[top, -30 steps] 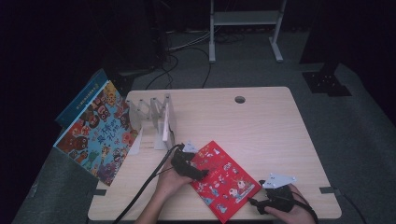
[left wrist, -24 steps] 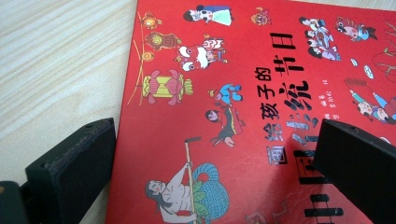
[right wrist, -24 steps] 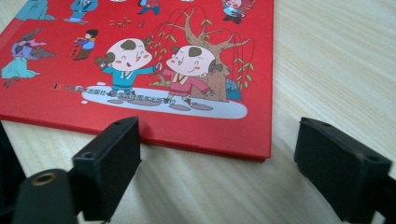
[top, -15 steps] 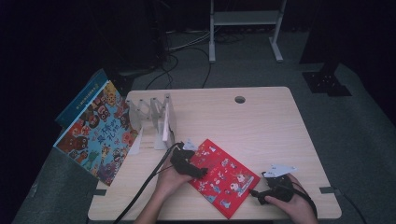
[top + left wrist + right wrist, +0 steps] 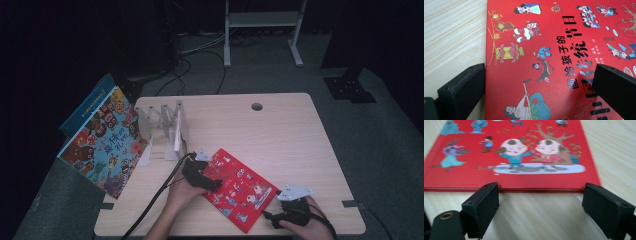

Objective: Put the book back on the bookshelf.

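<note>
A red picture book point(image 5: 239, 191) lies flat and askew on the wooden table point(image 5: 280, 140), near its front edge. My left gripper point(image 5: 201, 178) rests over the book's left end. In the left gripper view the left gripper point(image 5: 539, 92) is open, with one jaw beside the book's edge point(image 5: 486, 62) and the other over the red cover point(image 5: 544, 50). My right gripper point(image 5: 280, 217) sits at the book's lower right edge. The right gripper point(image 5: 541, 205) is open; its jaws have just been opening, nothing is between them, and the book's edge point(image 5: 536, 190) lies just ahead.
A white slotted book rack point(image 5: 170, 127) stands at the table's left rear. A large colourful picture book point(image 5: 102, 142) leans off the table's left side with a blue book point(image 5: 85, 107) behind it. A cable hole point(image 5: 257, 106) sits near the far edge.
The right hand has shifted a little toward the table's front edge beside the book's corner. The left hand and the book look unmoved.
</note>
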Demonstrator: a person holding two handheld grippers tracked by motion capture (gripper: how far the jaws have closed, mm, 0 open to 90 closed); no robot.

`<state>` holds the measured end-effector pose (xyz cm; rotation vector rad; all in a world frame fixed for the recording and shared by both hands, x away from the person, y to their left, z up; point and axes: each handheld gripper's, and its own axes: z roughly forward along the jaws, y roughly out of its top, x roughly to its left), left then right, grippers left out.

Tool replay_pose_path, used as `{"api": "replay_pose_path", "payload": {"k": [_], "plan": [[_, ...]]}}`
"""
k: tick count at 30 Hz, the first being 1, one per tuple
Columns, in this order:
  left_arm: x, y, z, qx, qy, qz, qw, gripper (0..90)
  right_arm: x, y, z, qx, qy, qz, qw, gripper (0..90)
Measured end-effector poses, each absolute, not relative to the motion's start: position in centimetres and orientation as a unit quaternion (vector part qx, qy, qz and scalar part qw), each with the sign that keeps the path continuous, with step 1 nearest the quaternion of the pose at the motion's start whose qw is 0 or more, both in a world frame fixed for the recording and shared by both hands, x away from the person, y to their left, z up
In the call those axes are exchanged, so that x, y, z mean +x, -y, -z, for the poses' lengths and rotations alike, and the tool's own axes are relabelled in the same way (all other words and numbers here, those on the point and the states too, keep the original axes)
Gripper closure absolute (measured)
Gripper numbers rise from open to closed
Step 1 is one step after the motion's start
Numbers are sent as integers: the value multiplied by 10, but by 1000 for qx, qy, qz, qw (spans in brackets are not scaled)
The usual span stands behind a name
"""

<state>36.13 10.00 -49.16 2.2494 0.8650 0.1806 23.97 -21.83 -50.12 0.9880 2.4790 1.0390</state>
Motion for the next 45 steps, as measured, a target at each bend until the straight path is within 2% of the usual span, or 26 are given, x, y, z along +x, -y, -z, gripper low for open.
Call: {"api": "replay_pose_path", "payload": {"k": [9,26,34,45], "plan": [[362,-99,492,868,-337,-71,357,0,237,213,506,346,-851,-367,146,38],[362,-101,487,857,-352,-62,371,0,236,212,507,351,-850,-365,147,0],[360,-104,468,853,-341,-67,389,9,236,212,508,350,-849,-366,148,0],[351,-108,423,849,-305,-69,426,10,237,211,507,352,-850,-364,147,0]]}}
